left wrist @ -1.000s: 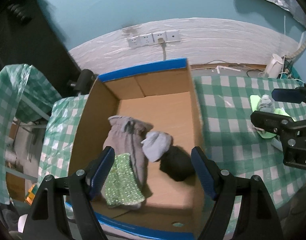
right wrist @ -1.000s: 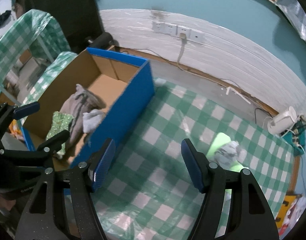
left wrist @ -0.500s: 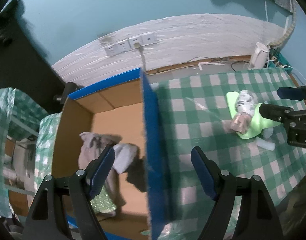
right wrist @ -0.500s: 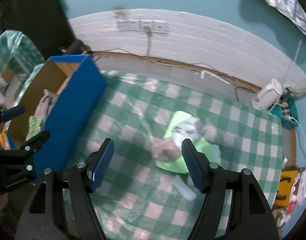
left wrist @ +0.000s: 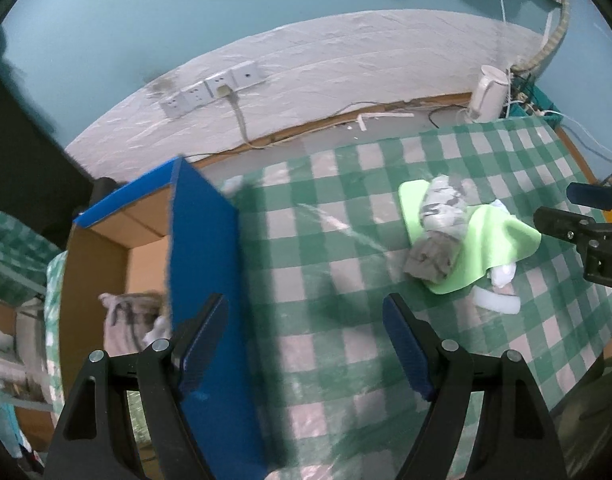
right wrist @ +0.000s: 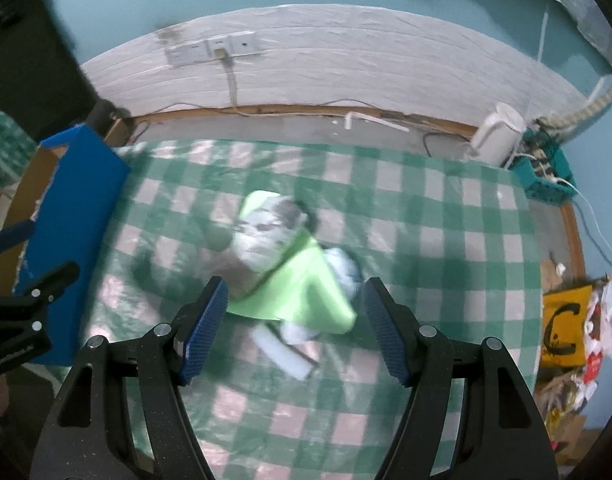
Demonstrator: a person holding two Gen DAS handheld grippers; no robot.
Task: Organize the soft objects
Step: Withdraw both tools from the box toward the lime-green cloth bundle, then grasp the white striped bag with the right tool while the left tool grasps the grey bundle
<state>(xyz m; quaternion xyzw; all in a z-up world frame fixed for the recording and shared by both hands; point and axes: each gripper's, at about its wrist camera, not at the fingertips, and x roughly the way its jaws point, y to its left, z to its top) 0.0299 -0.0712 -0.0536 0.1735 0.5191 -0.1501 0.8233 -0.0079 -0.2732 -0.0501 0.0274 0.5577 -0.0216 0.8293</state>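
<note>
Checked tablecloth (right wrist: 445, 216) bears blurred green-and-grey soft pile (right wrist: 290, 276).

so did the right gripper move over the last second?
Yes. The right gripper went from beside the blue box rightward to above the green cloth.

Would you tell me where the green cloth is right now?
The green cloth lies on the checked tablecloth, right of the blue box, under a grey sock.

Teal wall (left wrist: 186, 20) w/ white lower band; sockets (left wrist: 214, 88) on it. Below sockets: floor strip, then green-check desk (right wrist: 425, 216). White appliance (right wrist: 495, 134) right of sockets.
</note>
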